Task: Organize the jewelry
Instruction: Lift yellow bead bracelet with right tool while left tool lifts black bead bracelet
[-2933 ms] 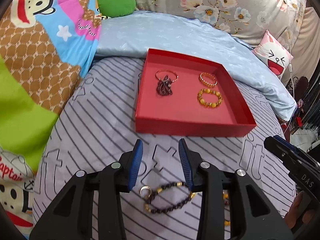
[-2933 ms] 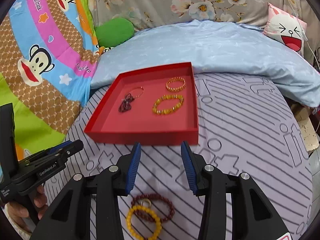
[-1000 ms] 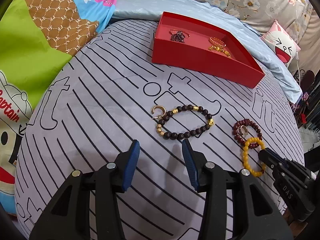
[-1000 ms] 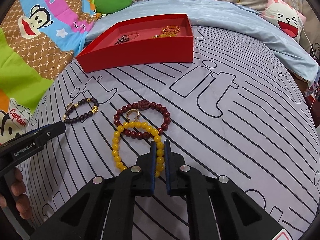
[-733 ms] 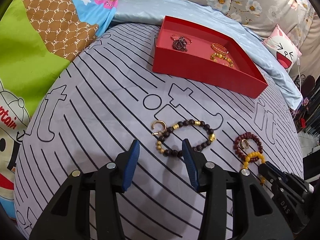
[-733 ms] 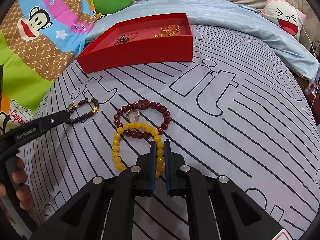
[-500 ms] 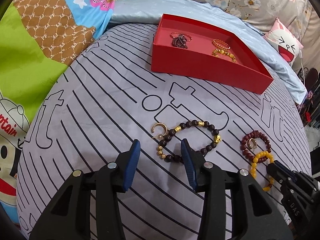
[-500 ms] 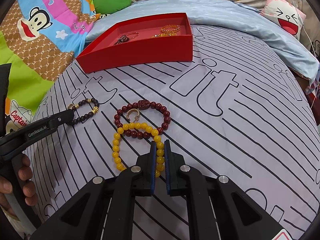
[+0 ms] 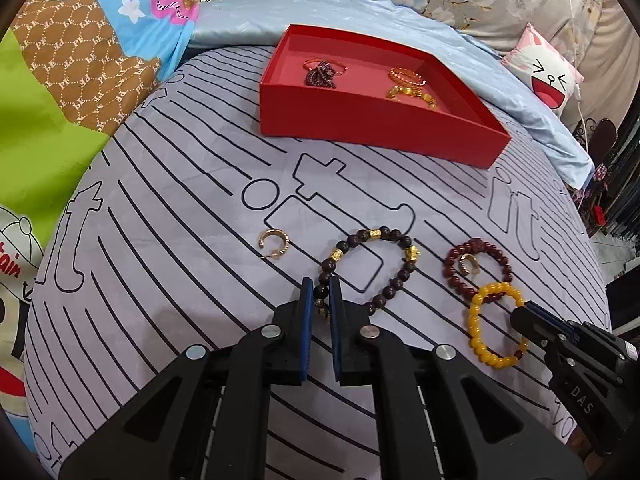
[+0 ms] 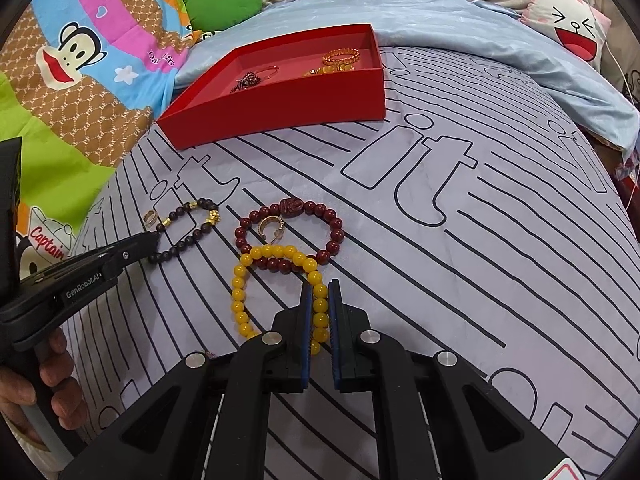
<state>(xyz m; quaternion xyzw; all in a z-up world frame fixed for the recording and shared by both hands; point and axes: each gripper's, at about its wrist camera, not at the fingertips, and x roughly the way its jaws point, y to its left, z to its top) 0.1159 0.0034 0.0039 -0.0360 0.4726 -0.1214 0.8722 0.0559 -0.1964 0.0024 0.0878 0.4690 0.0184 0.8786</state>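
Lying on the grey striped bedsheet [image 9: 168,216] in front of the red tray [image 9: 360,120], the dark bead bracelet w/ gold spacers [image 9: 372,268] has its near-left arc pinched by the left gripper [image 9: 319,300], whose blue pads are drawn in tight on the beads w/ only the strand between them; rest of the loop lies flat on the sheet. Just left of it, apart from the beads, sits a small gold open ring [image 9: 274,244]. To the right, the yellow bead bracelet [image 10: 276,292] is clamped the same way by the right gripper [image 10: 319,312], jaws nearly closed w/ one side of the yellow loop running between the pads; its far end overlaps the near edge of the dark red bead bracelet [image 10: 292,236], which lies flat and has a second gold ring [image 10: 272,227] inside its circle, near the left side. In the left wrist view the right gripper's tip touches the yellow loop at its right side, and in the right wrist view the left gripper's tip meets the dark bracelet at its near-left end. The tray stands well beyond all this toward the light blue quilt [image 10: 460,20]; inside are a thin bangle w/ a dark bead cluster [image 9: 322,72] at left, a gold bangle [image 9: 406,76] at right-back and a yellow-gold bead piece [image 9: 412,94] in front of it, partly hidden by the tray wall. A cartoon monkey blanket [image 10: 80,64] and green cushion [image 10: 224,4] lie off to the left, a laughing-face pillow [image 10: 572,24] at far right.
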